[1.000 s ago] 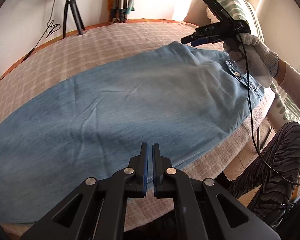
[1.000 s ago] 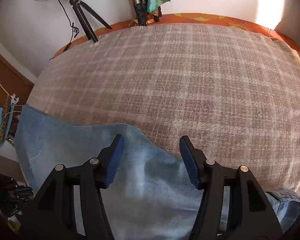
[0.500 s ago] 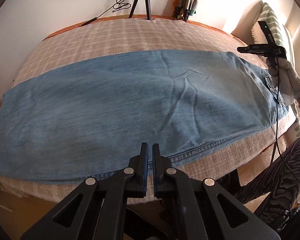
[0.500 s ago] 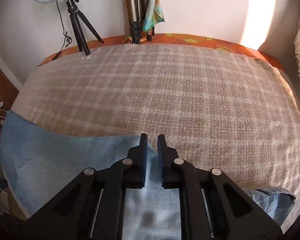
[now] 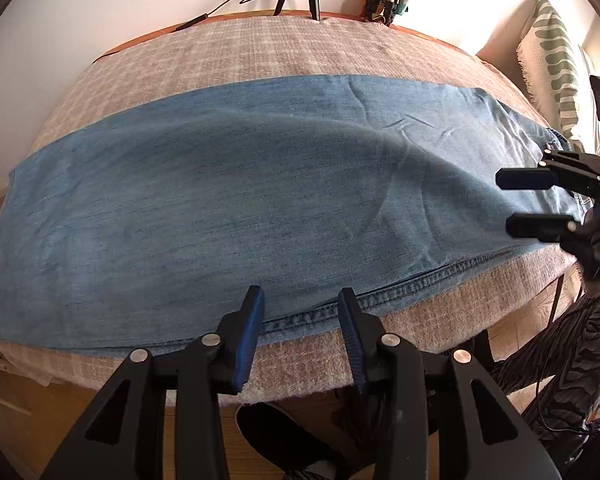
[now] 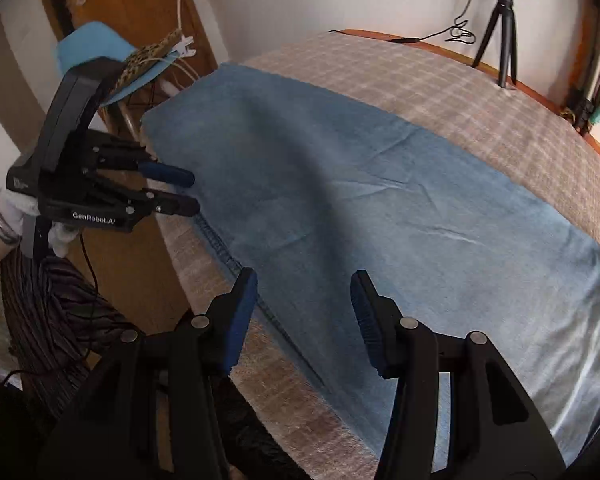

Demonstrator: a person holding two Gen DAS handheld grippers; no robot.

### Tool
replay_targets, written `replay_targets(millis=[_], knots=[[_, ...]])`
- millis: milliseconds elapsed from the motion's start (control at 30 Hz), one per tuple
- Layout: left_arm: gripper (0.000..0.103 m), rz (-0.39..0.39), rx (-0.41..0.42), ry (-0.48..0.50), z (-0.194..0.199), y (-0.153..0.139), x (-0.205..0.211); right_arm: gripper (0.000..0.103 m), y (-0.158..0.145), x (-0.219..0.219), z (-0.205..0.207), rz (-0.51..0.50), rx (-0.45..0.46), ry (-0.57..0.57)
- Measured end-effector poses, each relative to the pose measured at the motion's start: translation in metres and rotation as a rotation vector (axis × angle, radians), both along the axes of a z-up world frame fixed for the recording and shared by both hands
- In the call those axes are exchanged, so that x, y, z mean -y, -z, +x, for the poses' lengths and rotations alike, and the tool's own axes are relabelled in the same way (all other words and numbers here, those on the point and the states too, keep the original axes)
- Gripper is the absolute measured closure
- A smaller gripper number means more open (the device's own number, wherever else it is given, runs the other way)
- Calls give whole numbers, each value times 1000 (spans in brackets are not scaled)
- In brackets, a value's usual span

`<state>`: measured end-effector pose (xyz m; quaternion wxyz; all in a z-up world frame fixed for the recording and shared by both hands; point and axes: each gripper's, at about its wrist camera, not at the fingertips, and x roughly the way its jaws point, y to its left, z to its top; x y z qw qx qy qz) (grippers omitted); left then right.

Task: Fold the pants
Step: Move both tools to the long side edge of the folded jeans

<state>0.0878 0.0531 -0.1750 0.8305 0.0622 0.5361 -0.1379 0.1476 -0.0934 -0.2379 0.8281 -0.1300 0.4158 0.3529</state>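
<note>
L wrist view: pants lie flat on the plaid blanket, already doubled leg-on-leg by the look of it, long axis running left-right across frame. Near seam edge sits just ahead of the left gripper; jaws have just been opening, nothing between them yet, seam right under the tips. Right gripper over the waist end at far right, parted, no cloth pinched.

R wrist view: right gripper apart too, jaws just widened, hovering over denim near the near seam, not gripping. Left gripper further along that same edge toward the hem end, prongs apart, empty.

Judgement: both tools on the near long edge, L nearer hems, R nearer waist. Next fold prob. end-to-end along the long axis, so each grabs its own end.
</note>
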Motion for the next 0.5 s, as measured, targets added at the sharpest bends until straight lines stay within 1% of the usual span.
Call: replay_targets(millis=[100,167,233,300,367,400,433,500], knots=[[67,21,15,-25,-1,-4,-11,52,8,-16,3,-6,10,-31],[67,8,16,-61,2,-6,-22,52,11,-31,6,1,3,-67],[67,-15,19,-106,4,-9,-36,54,13,-44,4,-23,30,-102],[67,-28,25,-138,4,-10,-47,65,16,-56,0,-40,41,-143],[67,-23,29,-164,4,-11,-56,74,18,-68,-3,-84,83,-156],[67,-27,30,-177,4,-11,-61,82,19,-72,-5,-102,101,-158],[67,-35,31,-192,5,-10,-63,90,19,-75,-5,-102,103,-166],[67,-63,34,-227,4,-9,-74,98,17,-78,-4,-89,92,-169]])
